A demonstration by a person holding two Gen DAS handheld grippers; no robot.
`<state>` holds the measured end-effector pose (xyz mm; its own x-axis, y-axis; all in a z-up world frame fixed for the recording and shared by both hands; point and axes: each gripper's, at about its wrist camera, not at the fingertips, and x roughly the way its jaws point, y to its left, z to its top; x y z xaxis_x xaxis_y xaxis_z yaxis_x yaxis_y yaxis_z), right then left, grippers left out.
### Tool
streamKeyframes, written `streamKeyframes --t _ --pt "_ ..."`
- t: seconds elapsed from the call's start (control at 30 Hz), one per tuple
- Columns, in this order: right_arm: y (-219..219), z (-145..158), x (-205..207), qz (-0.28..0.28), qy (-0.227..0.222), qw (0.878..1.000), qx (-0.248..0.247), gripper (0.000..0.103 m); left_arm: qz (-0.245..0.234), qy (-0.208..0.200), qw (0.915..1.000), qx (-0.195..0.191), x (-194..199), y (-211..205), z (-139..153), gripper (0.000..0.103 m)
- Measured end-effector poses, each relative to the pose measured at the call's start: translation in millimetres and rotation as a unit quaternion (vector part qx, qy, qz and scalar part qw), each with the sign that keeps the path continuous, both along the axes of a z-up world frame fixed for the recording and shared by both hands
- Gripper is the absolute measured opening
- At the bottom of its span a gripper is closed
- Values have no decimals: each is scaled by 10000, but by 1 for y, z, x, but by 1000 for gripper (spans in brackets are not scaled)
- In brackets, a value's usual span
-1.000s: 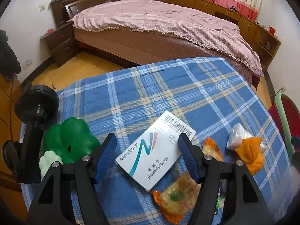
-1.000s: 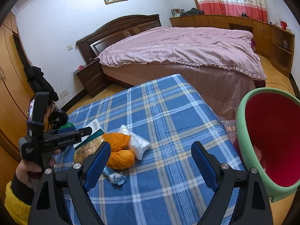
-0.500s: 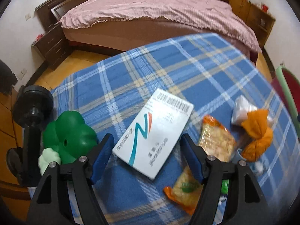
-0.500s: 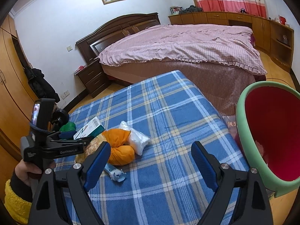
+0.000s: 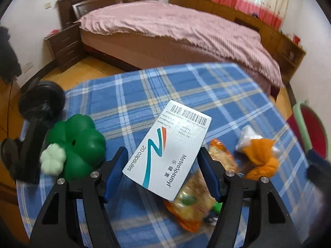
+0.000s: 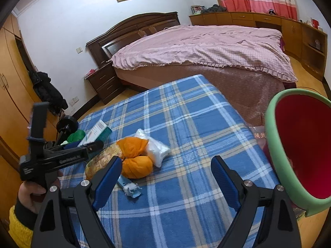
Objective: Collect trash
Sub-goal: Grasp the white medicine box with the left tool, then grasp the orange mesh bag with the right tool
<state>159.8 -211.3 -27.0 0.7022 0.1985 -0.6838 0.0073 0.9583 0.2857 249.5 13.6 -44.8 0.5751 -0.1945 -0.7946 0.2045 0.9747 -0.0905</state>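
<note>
Left gripper: jaws closing on the box, which is now tilted up off the cloth; a second ago it lay flat.
Right gripper: spread wide, empty, over the cloth.
Bin: at the table's right edge.
Other trash: wrappers, orange bag on the cloth.
Meaning: box likely goes to the bin next.

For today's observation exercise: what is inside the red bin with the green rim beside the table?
The bin shows only bare red inner wall in the right wrist view. Its bottom is hidden by the near rim, so any trash already inside cannot be seen.
</note>
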Motion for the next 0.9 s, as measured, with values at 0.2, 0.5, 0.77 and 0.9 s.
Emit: streamKeyframes --t 0.2,0.5,0.77,0.9 --pt "20 -12 10 391 265 9988 138 72 478 -132 9976 -478 -28 10 12 69" --pt "40 -38 31 643 659 9953 301 59 959 -90 9930 -687 -49 18 4 69" --pt "43 -43 37 625 635 9950 459 39 1013 -10 9915 -822 -58 14 -2 69" --pt "43 -39 30 660 525 9954 450 35 958 -65 9912 -915 -65 10 2 69"
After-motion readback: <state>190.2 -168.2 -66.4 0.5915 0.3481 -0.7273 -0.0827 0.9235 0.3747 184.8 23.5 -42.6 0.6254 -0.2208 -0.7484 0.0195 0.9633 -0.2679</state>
